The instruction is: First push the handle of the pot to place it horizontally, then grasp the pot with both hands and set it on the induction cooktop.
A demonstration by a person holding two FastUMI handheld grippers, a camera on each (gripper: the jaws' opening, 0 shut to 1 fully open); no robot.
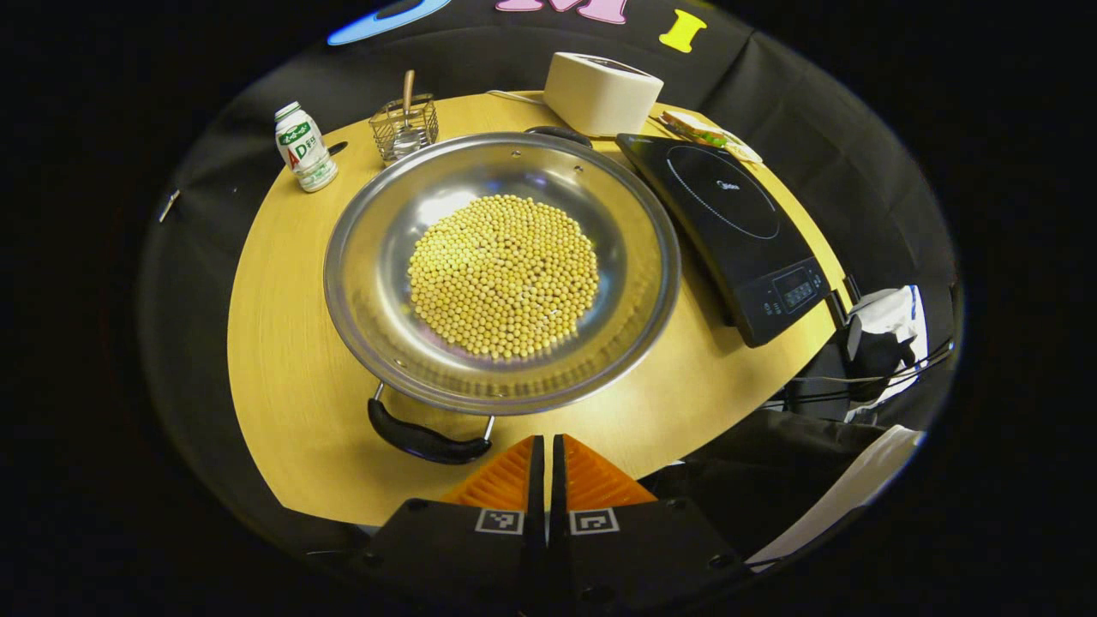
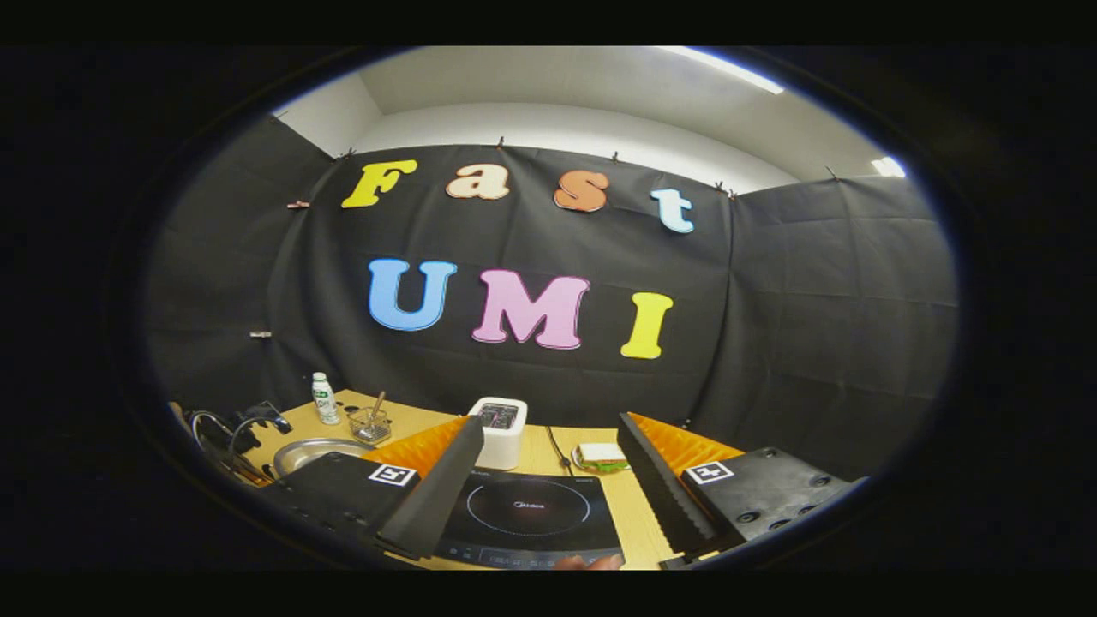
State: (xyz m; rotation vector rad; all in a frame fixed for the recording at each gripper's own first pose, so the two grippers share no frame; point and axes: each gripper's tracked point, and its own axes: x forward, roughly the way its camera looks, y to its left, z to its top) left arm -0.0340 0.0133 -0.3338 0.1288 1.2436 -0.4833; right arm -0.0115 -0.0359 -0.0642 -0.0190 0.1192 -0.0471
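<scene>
Left gripper (image 1: 546, 446) sitting closed, empty, beside pot (image 1: 501, 272) handle (image 1: 420, 437); right gripper (image 2: 548, 467) hanging wide open above induction cooktop (image 2: 527, 510).

A round wooden table (image 1: 283, 360) is seen in the left gripper view, ringed behind and on both sides by the black cloth wall (image 2: 814, 326) of the booth. In the right gripper view the cloth is hung in panels behind the table, pinned along its top edge with small clips (image 2: 614, 157). Above the cloth a pale wall (image 2: 548, 128) and a white ceiling (image 2: 548, 81) are seen, and a ceiling light strip (image 2: 728, 70) is lit high above the table's right side.
</scene>
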